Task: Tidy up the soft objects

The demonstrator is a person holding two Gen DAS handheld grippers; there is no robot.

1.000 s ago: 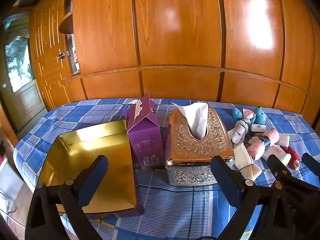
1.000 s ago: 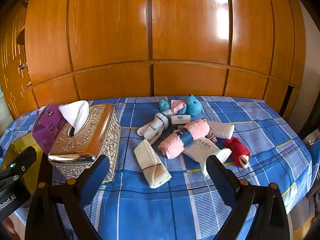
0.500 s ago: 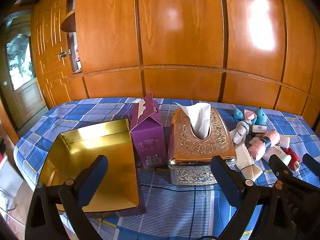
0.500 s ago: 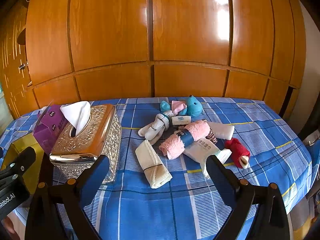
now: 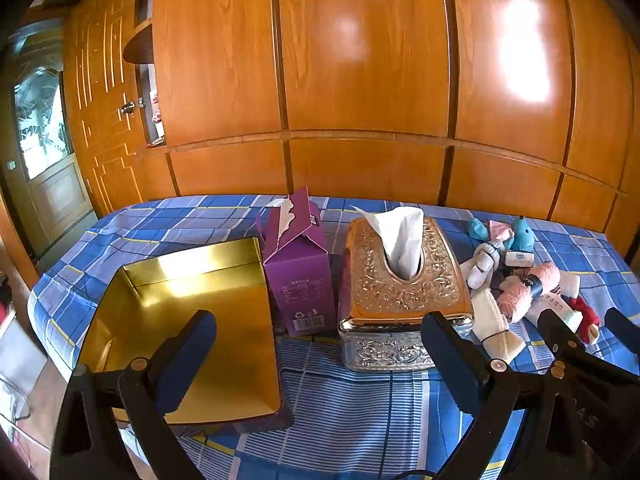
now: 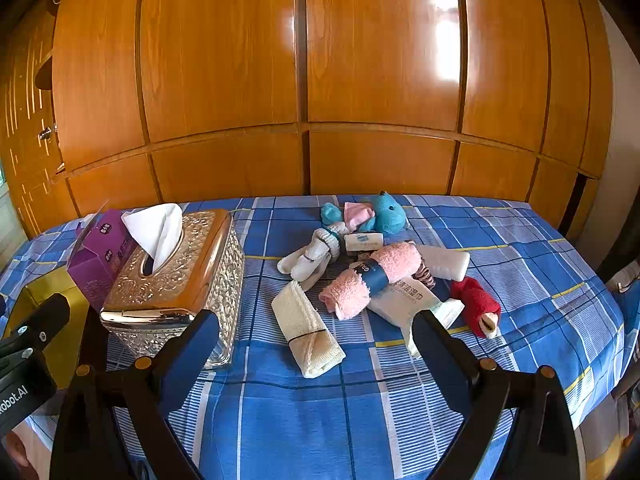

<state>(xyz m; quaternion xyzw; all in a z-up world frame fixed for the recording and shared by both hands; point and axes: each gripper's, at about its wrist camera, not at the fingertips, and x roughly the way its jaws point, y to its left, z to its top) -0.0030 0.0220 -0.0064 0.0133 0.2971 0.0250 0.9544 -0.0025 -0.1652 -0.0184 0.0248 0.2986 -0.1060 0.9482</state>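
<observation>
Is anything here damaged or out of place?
Yes. The purple cardboard carton beside the embossed metal tissue box has a ragged, torn-open top. The soft items lie in a loose heap on the blue checked cloth.

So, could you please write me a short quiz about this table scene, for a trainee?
1. True or false: the left hand-held gripper is open and holds nothing.
2. What wraps the middle of the pink towel roll? A) a blue band B) a yellow string C) nothing
3. Fill in: the gold tray contains ____.

Key: 1 true; 2 A; 3 nothing.
</observation>
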